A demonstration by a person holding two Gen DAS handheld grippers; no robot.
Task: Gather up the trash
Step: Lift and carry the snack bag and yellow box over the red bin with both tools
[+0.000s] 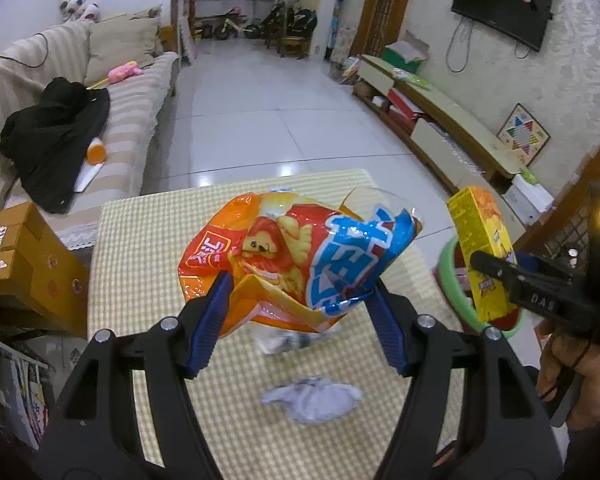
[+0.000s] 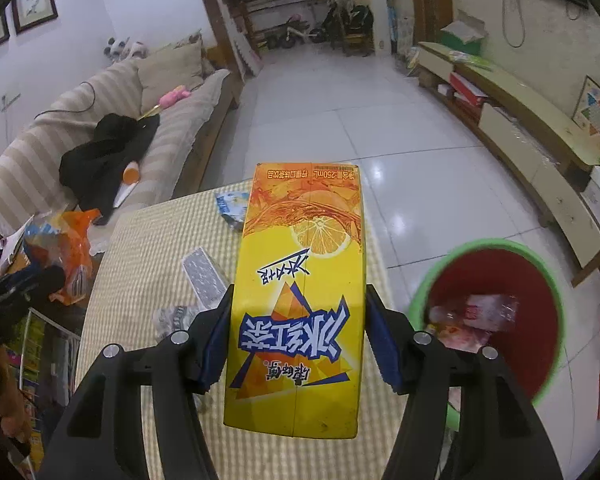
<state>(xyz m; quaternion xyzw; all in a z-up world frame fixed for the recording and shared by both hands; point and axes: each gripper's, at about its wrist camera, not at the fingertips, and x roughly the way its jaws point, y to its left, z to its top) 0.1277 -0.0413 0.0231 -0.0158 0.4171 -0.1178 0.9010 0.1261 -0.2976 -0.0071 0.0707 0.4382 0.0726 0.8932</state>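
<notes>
Carrying trash to the bin is judged to be the step in hand. A crumpled snack bag is pinched in the left gripper, above the checked tabletop. A yellow drink carton is clamped by the right gripper, narrowed to its width. Next, each must be moved over the green-rimmed bin and released.

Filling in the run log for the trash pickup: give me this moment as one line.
left gripper: shut on snack bag | right gripper: shut on drink carton | bin: right of table | crumpled tissue: on table
</notes>
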